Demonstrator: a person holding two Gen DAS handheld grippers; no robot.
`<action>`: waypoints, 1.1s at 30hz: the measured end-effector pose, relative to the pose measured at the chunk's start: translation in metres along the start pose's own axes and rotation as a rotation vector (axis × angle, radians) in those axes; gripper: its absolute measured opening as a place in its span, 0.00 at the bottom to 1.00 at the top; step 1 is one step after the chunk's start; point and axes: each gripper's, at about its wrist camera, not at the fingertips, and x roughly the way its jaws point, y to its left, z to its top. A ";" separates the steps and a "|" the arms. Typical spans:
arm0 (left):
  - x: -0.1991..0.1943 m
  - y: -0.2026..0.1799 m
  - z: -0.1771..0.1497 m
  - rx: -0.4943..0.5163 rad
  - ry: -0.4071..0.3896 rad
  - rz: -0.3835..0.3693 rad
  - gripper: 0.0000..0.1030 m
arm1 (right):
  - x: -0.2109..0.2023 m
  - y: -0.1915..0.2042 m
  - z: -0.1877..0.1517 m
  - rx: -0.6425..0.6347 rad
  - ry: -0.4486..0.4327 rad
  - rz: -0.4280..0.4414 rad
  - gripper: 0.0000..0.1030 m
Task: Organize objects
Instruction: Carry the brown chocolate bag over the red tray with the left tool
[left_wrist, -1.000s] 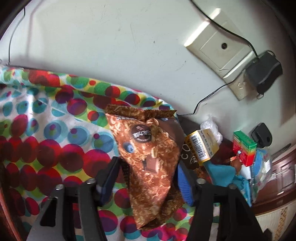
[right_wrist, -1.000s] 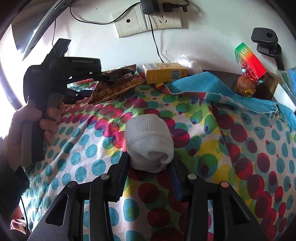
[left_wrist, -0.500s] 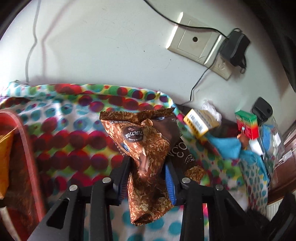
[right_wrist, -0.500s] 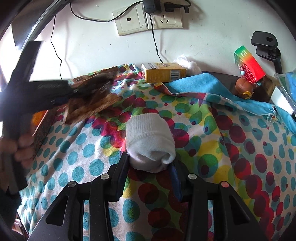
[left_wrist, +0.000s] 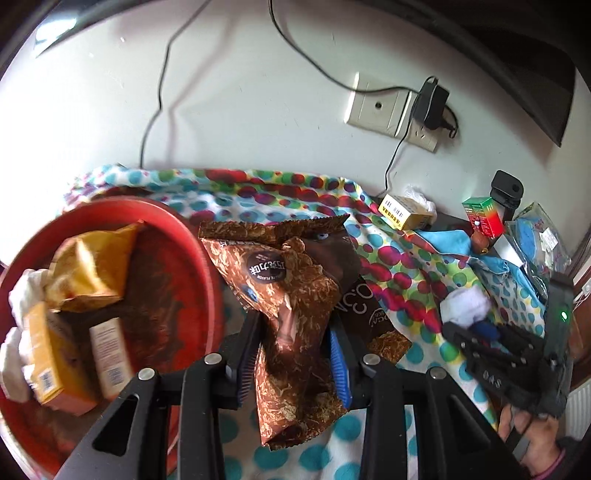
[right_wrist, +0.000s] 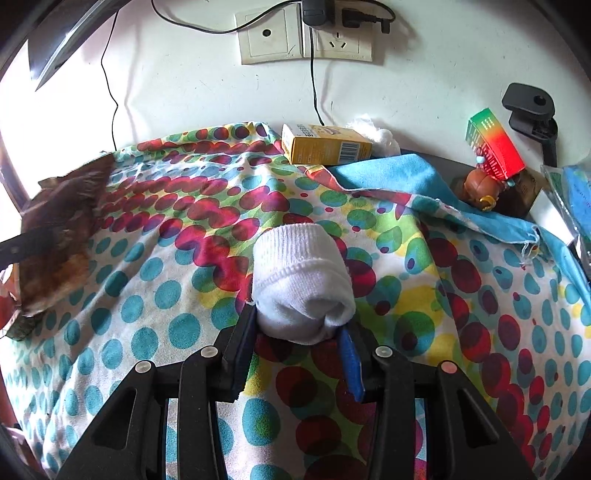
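My left gripper (left_wrist: 293, 350) is shut on a brown snack bag (left_wrist: 291, 306) and holds it above the spotted cloth (left_wrist: 399, 258), just right of a red basin (left_wrist: 199, 258). The bag also shows blurred at the left edge of the right wrist view (right_wrist: 59, 236). The basin holds a yellow bag (left_wrist: 92, 269) and small boxes (left_wrist: 51, 365). My right gripper (right_wrist: 299, 347) is shut on a rolled white sock (right_wrist: 301, 280) lying on the cloth (right_wrist: 155, 280). The sock and right gripper also show in the left wrist view (left_wrist: 465, 306).
A yellow box (right_wrist: 325, 149) lies by the wall under the sockets (right_wrist: 306, 37). A red-green box (right_wrist: 495, 146), a small brown figure (right_wrist: 480, 186) and a black clip stand (right_wrist: 528, 107) are at the back right. A blue cloth (right_wrist: 406, 177) lies there too.
My left gripper has carried the brown snack bag leftward, away from the yellow box, until the red basin came into its view. My right gripper and the sock have stayed still.
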 end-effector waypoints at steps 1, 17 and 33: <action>-0.006 0.001 -0.002 0.005 -0.008 0.003 0.34 | 0.000 0.001 0.000 -0.005 -0.002 -0.008 0.38; -0.063 0.027 -0.011 0.001 -0.124 0.099 0.34 | 0.004 0.012 -0.001 -0.067 0.008 -0.073 0.38; -0.093 0.111 -0.007 -0.121 -0.192 0.337 0.34 | 0.005 0.014 -0.002 -0.080 0.012 -0.090 0.38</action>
